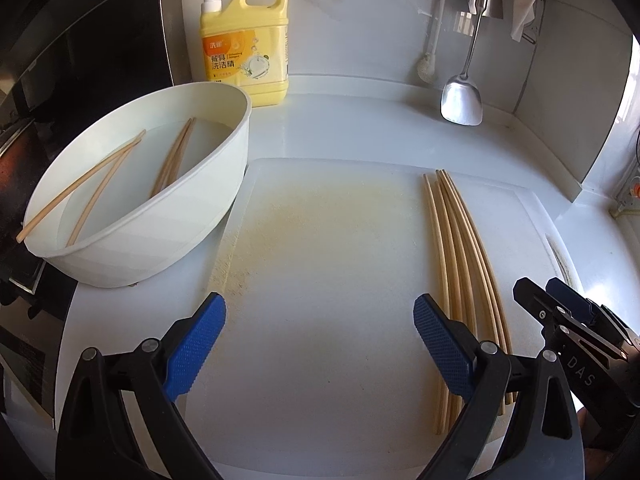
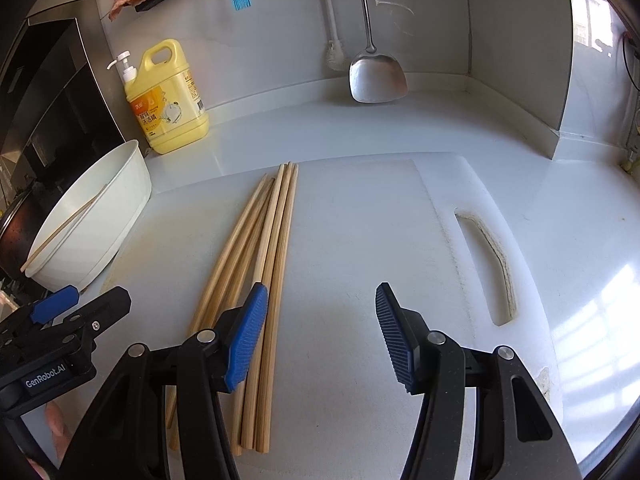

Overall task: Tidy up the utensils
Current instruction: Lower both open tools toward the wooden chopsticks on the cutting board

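Grippers angled down over the cutting board (image 1: 340, 240): our left gripper (image 1: 320, 344) gapes wide, empty; our right gripper (image 2: 320, 336) stands half open, empty. Chopsticks (image 2: 272, 264) lie bundled on the board, more in the bowl (image 1: 208, 184).

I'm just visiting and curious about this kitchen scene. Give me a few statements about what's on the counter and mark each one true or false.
1. A bundle of chopsticks lies on the white cutting board. True.
2. The white bowl holds no chopsticks. False: several chopsticks lie inside it, one poking over the rim.
3. The yellow detergent bottle stands behind the bowl, near the wall. True.
4. The right tool is clamped on a chopstick. False: it is open with nothing between its pads; the bundle lies beside its left pad.
5. The metal spatula lies flat on the cutting board. False: it hangs by the wall, off the board.
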